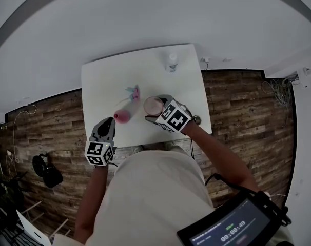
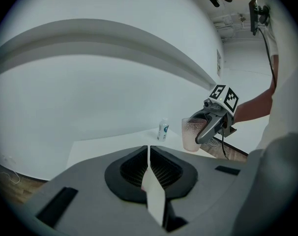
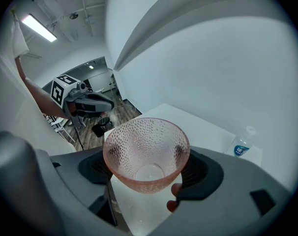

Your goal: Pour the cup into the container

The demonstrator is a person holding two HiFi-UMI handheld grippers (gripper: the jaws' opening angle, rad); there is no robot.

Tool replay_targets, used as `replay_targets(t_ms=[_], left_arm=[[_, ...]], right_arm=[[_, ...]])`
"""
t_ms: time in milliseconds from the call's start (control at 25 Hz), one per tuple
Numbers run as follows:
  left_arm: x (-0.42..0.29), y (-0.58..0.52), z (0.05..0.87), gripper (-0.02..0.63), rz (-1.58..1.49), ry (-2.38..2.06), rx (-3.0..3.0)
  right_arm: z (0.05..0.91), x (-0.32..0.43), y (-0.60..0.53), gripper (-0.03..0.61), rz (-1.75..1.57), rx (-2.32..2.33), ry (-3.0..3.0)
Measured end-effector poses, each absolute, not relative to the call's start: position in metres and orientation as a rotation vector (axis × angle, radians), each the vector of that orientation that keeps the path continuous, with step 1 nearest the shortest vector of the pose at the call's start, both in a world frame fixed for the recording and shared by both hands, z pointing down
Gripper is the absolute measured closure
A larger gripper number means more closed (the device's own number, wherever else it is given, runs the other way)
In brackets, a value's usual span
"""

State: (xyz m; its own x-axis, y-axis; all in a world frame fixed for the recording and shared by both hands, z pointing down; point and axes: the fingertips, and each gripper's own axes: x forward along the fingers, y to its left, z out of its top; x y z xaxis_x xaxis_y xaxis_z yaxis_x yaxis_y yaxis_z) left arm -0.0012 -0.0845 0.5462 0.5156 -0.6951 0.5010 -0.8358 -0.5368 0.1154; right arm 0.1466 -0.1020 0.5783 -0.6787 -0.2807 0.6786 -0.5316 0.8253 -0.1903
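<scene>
Left hand-held gripper (image 2: 149,154) jaws pressed together; right hand-held gripper (image 1: 156,108), angled down, clamps a cup (image 3: 146,151)

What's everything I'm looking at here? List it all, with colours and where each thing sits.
table: one, white, centre, on brown plank floor
bottle: one, clear with white cap, upright at the table's far edge
small object: one, pink and teal, mid-table, too small to identify
pink container: one, deep pink, near edge, just ahead of the left gripper
glass cup: one, pale pink, dimpled, looks empty
dark object: one, black, on the floor at left
screen: one, black, showing a timer, bottom right
left gripper: grey, jaws together, holding nothing
right gripper: grey, clamped on the glass cup
person: cream shirt, bare forearms
</scene>
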Motion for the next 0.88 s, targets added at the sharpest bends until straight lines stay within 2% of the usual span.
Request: replay_targets(t_ms=[880], left_arm=[[0.001,-0.068,0.577,0.601,0.719,-1.22,2.402]], right_arm=[[0.608,0.137,-0.093,0.201,0.425,0.568,-2.32]])
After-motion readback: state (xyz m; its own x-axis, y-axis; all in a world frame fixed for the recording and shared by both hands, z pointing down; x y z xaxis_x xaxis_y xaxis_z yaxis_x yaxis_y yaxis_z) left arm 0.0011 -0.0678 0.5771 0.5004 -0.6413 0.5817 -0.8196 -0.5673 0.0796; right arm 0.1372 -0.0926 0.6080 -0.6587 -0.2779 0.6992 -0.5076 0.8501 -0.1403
